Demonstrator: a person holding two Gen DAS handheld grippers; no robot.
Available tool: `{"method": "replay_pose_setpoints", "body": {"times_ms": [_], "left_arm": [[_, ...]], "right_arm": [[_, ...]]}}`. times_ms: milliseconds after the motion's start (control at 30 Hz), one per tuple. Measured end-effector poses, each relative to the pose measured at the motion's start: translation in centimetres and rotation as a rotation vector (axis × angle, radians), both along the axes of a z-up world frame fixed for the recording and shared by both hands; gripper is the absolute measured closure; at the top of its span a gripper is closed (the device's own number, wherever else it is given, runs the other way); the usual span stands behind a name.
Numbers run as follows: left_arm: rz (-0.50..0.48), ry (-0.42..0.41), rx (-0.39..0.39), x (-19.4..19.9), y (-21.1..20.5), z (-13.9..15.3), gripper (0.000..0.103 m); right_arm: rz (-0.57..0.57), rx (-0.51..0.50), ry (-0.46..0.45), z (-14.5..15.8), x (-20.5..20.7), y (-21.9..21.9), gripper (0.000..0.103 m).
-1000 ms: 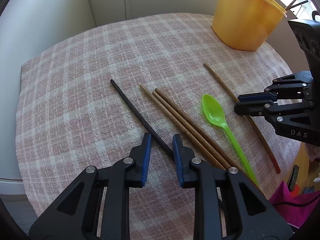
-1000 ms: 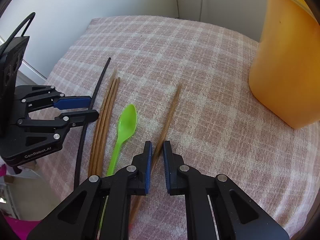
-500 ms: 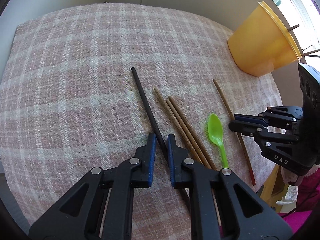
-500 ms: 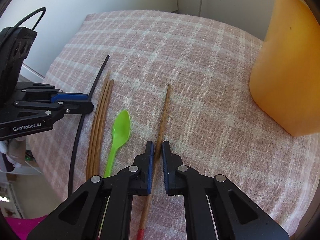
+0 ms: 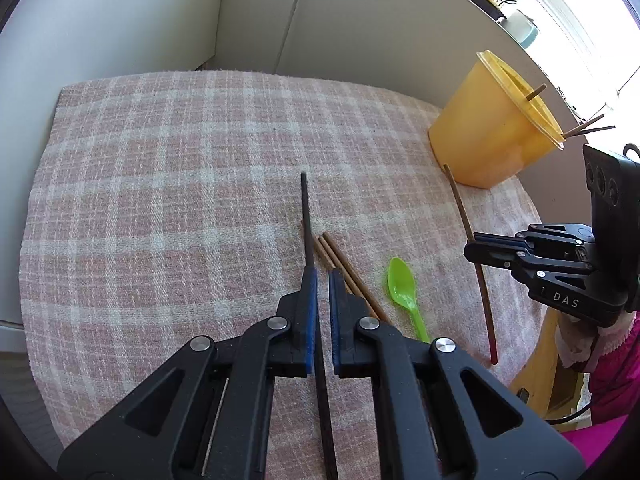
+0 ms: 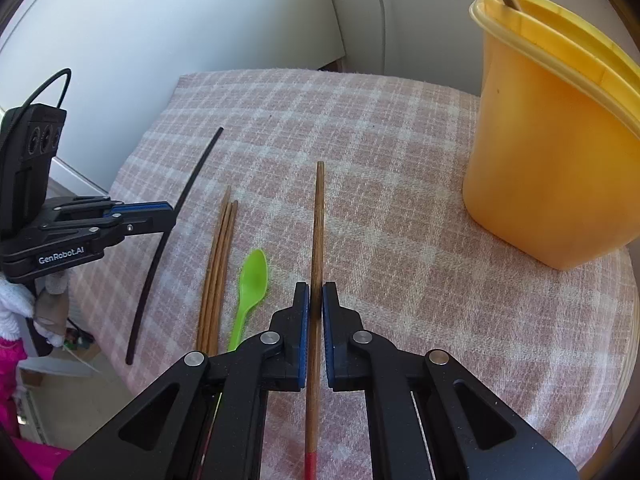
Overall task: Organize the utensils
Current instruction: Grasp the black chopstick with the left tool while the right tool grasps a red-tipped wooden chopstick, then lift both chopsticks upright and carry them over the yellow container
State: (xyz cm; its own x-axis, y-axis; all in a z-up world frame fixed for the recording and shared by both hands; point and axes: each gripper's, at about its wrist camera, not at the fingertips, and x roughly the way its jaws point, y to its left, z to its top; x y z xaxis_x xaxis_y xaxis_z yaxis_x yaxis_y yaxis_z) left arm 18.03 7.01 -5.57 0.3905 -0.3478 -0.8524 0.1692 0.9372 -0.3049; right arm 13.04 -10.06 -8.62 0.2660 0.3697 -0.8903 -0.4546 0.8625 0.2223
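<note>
A pink checked cloth (image 5: 160, 200) spreads beneath both grippers, farther below them now than a second ago. The yellow tub (image 6: 556, 152), sticks poking from its rim, stands ahead and to the right of the right gripper (image 6: 316, 300) and looms nearer than before. That gripper is pinched on the red-tipped brown chopstick (image 6: 319, 216), which a second ago lay flat on the cloth and now juts straight forward, lifted clear. The left gripper (image 5: 323, 284), well apart to its left, is pressed together around the black chopstick (image 5: 306, 216), likewise raised off the cloth since the earlier frame, its tip pointing ahead and its tail running back under the fingers. Between the two grippers, three brown chopsticks (image 6: 218, 264) remain on the cloth, side by side and touching. Just beside them, toward the right gripper, the green plastic spoon (image 6: 250, 288) has not moved.
</note>
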Motion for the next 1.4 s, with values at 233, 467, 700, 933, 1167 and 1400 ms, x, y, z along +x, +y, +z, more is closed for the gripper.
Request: {"method": "replay_pose_setpoints", "body": {"times_ms": [233,467,700,933,1167,1400], "left_arm": [[-0.024,-0.02,0.079,-1.3,-1.6,1.1,0.099],[-0.072,0.113,0.198,-0.5,-3.7,-3.7,0.088],[-0.083,0.097,0.187,-0.3,-3.9,-4.8,0.097],[-0.019,0.028,0.081,-1.7,-0.9,-2.7,0.099],[-0.003,-0.144,0.028,-5.1,0.6,3.5,0.1],[0.004,-0.238,-0.016,-6.5,1.9,7.3,0.1]], "right_arm": [[-0.014,0.022,-0.069,1.8,-0.5,-0.8,0.098],[-0.005,0.024,-0.066,1.6,-0.8,-0.4,0.098],[0.001,0.023,-0.069,1.6,-1.0,-0.1,0.098],[-0.007,0.035,-0.1,2.6,-1.2,-0.7,0.098],[-0.018,0.054,-0.165,4.7,-1.9,-1.7,0.098],[-0.033,0.072,-0.254,7.0,-2.7,-2.4,0.098]]}}
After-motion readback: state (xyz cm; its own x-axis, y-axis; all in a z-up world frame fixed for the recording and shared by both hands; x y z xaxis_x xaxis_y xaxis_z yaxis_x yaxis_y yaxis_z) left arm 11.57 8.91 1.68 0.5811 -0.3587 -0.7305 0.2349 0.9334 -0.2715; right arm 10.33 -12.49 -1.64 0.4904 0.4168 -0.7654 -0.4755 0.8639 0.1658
